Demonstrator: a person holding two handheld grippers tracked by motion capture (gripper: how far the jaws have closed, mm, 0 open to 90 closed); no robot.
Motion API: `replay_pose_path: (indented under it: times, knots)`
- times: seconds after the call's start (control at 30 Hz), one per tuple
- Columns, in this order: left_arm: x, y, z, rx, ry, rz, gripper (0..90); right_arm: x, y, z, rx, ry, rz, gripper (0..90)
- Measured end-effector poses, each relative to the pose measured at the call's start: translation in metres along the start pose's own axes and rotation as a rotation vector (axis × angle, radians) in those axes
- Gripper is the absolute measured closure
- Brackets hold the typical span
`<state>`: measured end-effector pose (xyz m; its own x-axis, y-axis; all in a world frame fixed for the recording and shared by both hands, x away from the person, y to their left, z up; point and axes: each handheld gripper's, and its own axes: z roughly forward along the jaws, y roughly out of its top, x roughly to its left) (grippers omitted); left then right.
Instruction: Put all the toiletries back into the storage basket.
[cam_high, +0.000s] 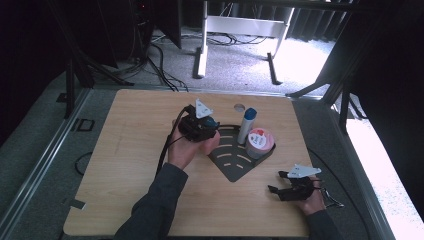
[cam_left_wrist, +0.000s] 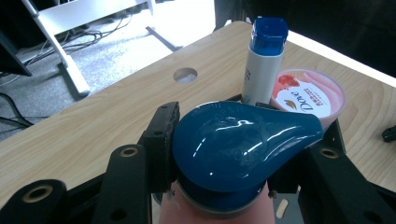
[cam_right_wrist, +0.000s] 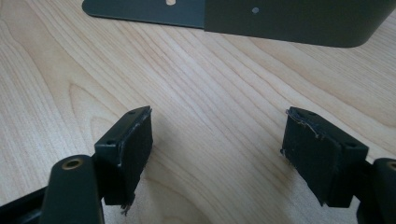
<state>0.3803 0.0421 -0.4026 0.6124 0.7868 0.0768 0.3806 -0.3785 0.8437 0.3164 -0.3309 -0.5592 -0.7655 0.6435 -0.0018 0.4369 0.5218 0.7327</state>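
My left gripper is shut on a pink bottle with a glossy blue teardrop-shaped cap, its black jaws pressing on both sides of the cap. It holds the bottle at the left edge of a dark fan-shaped rack. On that rack stand a white tube with a blue cap and a pink Dove tub. My right gripper rests low over the bare wood at the front right, open, with nothing between its pads.
The wooden table has a round hole near its far edge. The rack's dark wall lies just beyond my right gripper. White frame legs and cables sit on the floor past the table.
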Motion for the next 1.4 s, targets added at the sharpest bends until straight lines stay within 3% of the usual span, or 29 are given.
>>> replay_pose_path:
  times: [1.4]
  knots:
    - [-0.01,0.012,0.033,0.006,-0.023,0.006,53.0,0.0,0.0,0.0,0.001,0.002,-0.001,24.0]
